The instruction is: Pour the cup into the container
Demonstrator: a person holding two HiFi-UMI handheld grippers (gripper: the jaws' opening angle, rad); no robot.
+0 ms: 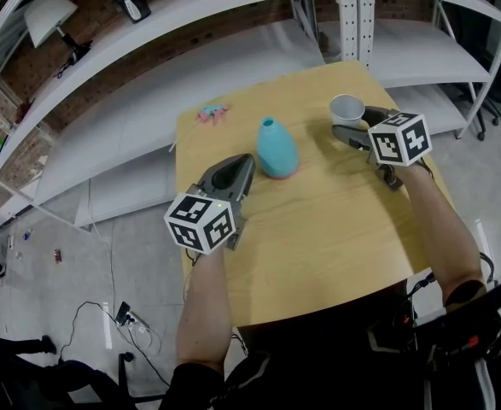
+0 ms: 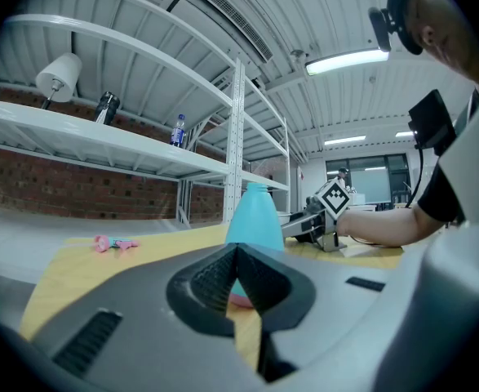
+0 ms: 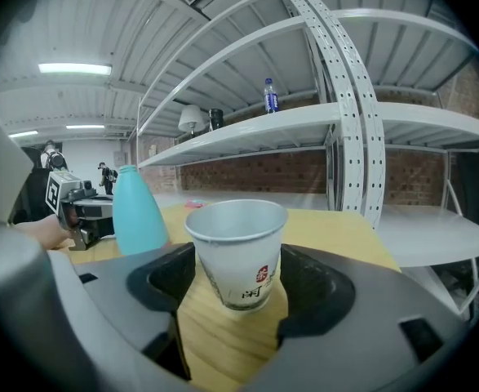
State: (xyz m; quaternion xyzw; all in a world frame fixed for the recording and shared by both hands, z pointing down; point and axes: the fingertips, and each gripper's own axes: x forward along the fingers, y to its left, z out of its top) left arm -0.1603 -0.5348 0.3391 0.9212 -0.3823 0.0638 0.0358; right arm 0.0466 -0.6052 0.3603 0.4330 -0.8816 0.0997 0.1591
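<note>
A white paper cup point(image 1: 346, 108) point(image 3: 239, 251) stands near the far right corner of the wooden table point(image 1: 318, 229). My right gripper point(image 1: 349, 120) point(image 3: 239, 278) is shut on it, one pad against each side of the cup. I cannot tell whether its base rests on the wood or hangs just above it. The container, a teal narrow-necked bottle point(image 1: 276, 148) point(image 2: 255, 215) point(image 3: 137, 211), stands upright at mid table to the cup's left. My left gripper point(image 1: 246, 162) point(image 2: 237, 256) is shut and empty, its tips close to the bottle's left side.
A small pink and teal object point(image 1: 212, 111) point(image 2: 113, 243) lies at the table's far left corner. White metal shelving point(image 1: 233, 24) runs behind the table and holds a lamp point(image 1: 49, 15). Grey floor with cables point(image 1: 122, 319) lies to the left.
</note>
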